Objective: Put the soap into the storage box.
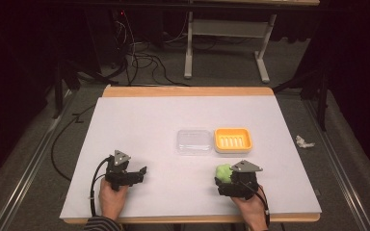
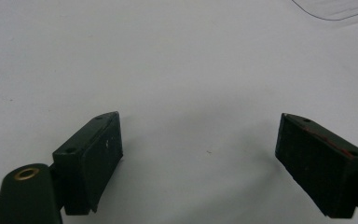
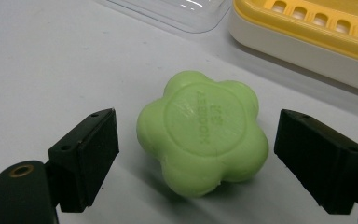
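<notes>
A green flower-shaped soap [image 3: 203, 134] lies flat on the white table sheet [image 1: 139, 120], near the front right in the high view [image 1: 223, 172]. My right gripper [image 3: 198, 154] is open, with one jaw on each side of the soap and a small gap to each. My right gripper [image 1: 231, 179] sits just behind the soap in the high view. A yellow soap dish [image 1: 233, 140] and a clear plastic lid [image 1: 194, 141] stand side by side at the table's middle. My left gripper [image 1: 142, 172] rests at the front left, open [image 2: 198, 154] over bare sheet with nothing between its jaws.
The dish's white base and yellow slotted insert [image 3: 307, 23] lie just beyond the soap, the clear lid [image 3: 177, 11] to their left. A crumpled white scrap [image 1: 304, 142] lies on the floor at the right. A desk frame [image 1: 224, 43] and cables stand beyond the table.
</notes>
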`<state>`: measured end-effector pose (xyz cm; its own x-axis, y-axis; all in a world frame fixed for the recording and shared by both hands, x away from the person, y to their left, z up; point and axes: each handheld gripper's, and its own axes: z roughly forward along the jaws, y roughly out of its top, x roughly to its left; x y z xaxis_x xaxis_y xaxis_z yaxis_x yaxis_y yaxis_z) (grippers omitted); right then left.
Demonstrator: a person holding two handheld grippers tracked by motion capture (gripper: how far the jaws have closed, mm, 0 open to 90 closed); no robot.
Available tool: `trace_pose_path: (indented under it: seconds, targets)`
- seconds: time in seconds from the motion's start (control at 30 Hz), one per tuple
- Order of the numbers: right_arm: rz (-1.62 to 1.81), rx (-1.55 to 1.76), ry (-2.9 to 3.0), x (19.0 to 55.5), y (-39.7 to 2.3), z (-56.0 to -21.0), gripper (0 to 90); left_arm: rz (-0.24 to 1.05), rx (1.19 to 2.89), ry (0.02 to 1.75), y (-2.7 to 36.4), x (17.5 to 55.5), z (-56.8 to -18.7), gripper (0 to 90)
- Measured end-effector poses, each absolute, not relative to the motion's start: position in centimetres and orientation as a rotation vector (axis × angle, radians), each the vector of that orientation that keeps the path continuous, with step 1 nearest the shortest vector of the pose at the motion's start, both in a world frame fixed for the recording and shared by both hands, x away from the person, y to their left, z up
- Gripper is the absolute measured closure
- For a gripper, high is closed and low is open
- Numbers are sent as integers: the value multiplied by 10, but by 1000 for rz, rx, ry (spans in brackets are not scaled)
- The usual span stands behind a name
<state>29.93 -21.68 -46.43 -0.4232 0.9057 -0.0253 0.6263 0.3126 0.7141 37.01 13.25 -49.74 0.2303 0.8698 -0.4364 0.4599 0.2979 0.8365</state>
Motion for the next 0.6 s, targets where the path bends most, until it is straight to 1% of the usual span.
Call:
trace_pose_path:
  seconds: [0.37,0.47,0.53,0.6]
  targets:
    - [798,1378,2205,312,-213,-473,152,445,1332,1402,132,370,-497,153]
    - [785,1381,2228,314,-212,-475,173,445,1332,1402,132,370,-497,153]
    - [800,1381,2240,316,-211,-475,205,445,1334,1402,133,370,-497,153]
    - [800,1380,2243,316,-211,-475,211,443,1329,1403,132,370,-497,153]
